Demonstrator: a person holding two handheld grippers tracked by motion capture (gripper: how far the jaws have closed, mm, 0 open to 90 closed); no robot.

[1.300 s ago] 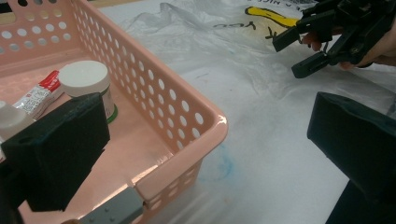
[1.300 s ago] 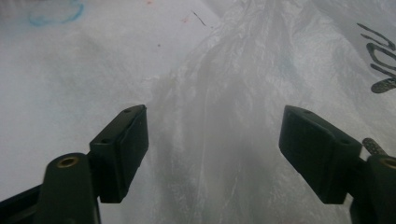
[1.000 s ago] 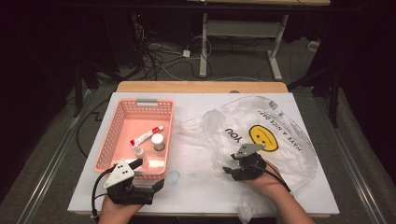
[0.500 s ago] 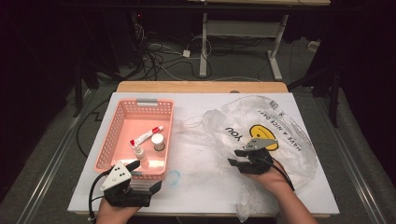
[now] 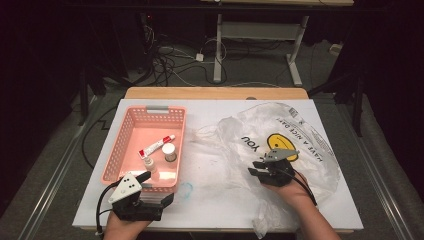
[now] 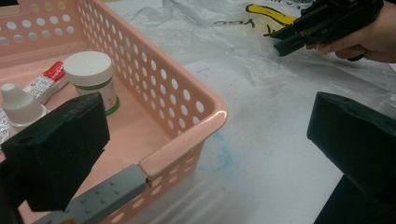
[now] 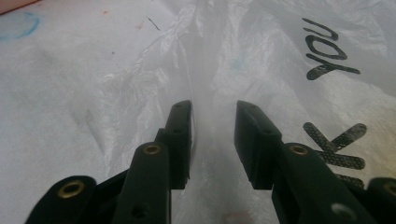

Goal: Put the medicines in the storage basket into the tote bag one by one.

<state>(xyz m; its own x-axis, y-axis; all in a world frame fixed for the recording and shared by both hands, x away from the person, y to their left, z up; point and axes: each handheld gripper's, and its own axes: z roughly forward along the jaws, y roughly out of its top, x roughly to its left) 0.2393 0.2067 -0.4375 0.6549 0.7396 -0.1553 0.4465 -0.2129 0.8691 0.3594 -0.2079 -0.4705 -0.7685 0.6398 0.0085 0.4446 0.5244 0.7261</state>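
A clear plastic bag (image 5: 300, 135) with a yellow smiley face and black lettering lies crumpled on the right of the white table. My right gripper (image 5: 254, 167) rests low on the bag (image 7: 116, 70). Its jaws have just been closing around a raised fold of plastic, and a narrow gap still shows between them. At the left stands a pink perforated basket (image 5: 116, 145) holding a red-and-white tube (image 5: 156, 146), a small white-capped jar (image 5: 170, 151) and a dropper bottle (image 5: 148, 163). My left gripper (image 5: 156, 187) stands wide open, straddling the basket's near right corner (image 6: 187, 102).
A blue ring mark (image 5: 186, 190) is drawn on the white tabletop (image 5: 215, 210) between the two hands. The basket has a grey handle (image 5: 157, 109) at its far end. Beyond the table, cables (image 5: 170, 60) and desk legs (image 5: 218, 45) stand on a dark floor.
The right gripper has shifted slightly farther onto the bag and its jaws have narrowed around the plastic fold. The left gripper has stayed by the basket corner.
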